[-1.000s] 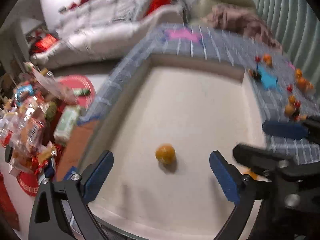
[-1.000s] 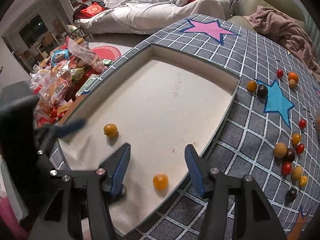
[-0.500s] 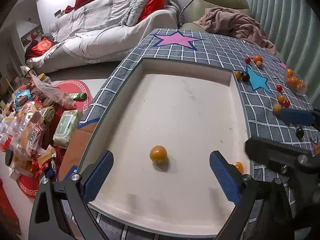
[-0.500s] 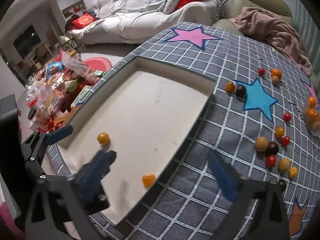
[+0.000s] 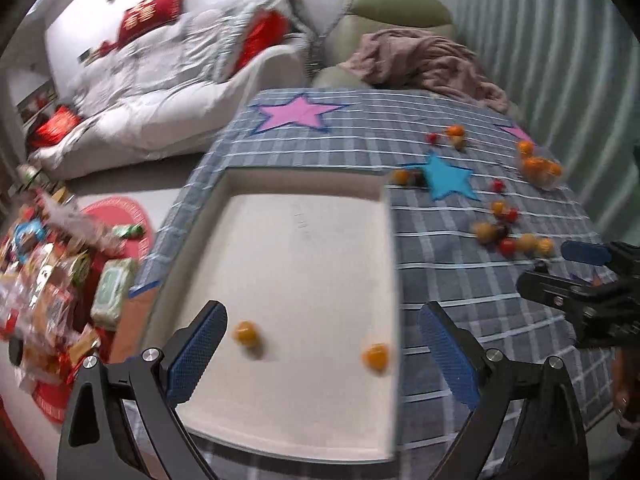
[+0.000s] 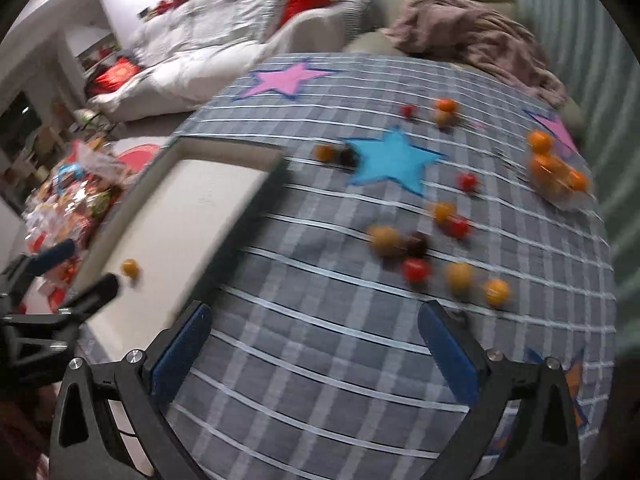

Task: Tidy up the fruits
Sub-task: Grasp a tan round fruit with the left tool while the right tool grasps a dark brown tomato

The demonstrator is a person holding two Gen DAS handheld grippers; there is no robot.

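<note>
Both empty, jaws wide: left hand-held gripper [image 5: 320,354] hovers over the white tray [image 5: 304,184] holding two orange fruits [image 5: 246,333], right hand-held gripper [image 6: 316,354] faces the loose fruit cluster [image 6: 416,248] on the checked desk [image 6: 320,360], so likely fetching; next needs descent onto one fruit.

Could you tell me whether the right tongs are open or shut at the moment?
Open. The right tongs show their two blue pads spread wide over the checked cloth, with nothing held between them.

Both the left gripper [image 5: 322,354] and right gripper [image 6: 318,350] have black angular frames, silver screws and blue textured fingertip pads [image 5: 198,350].
</note>
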